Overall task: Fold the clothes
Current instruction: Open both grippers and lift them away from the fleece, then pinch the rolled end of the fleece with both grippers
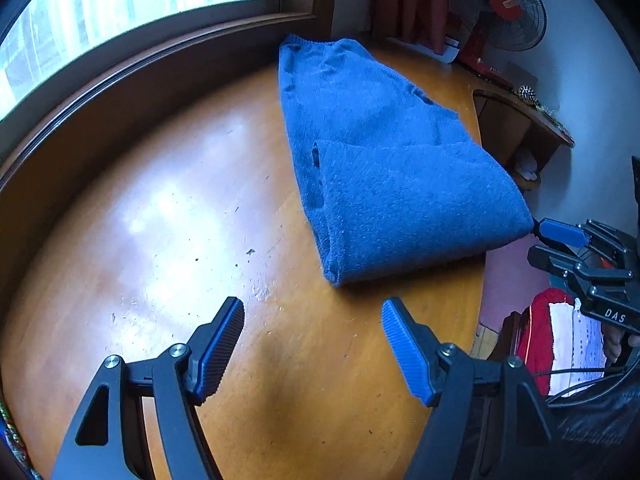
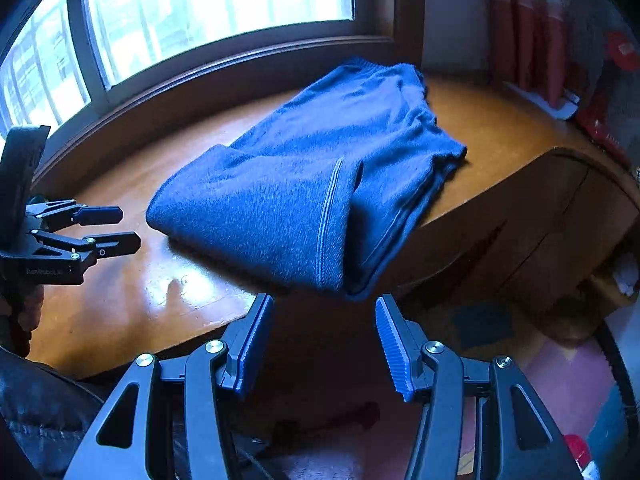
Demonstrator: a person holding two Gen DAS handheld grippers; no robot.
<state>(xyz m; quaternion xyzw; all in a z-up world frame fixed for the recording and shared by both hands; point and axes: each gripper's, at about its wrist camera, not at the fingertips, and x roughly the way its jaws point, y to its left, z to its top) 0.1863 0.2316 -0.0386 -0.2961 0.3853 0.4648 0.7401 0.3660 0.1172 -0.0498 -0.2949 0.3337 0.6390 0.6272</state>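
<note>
Folded blue knit garment (image 1: 384, 168) lies mid-frame on the glossy orange wooden surface (image 1: 180, 220), one edge overhanging at right. Left gripper (image 1: 313, 346) hovers just below it, jaws open and empty; right gripper (image 2: 324, 338) sits off the edge, jaws likewise spread. A red fan (image 1: 500, 8) stands upper right.

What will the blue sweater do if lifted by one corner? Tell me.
The sweater looks like soft, fuzzy knit, so it would probably droop and unfold rather than hold its shape. Its corner already hangs limp over the table edge. Both tongs, left and right, are open, gripping nothing.
</note>
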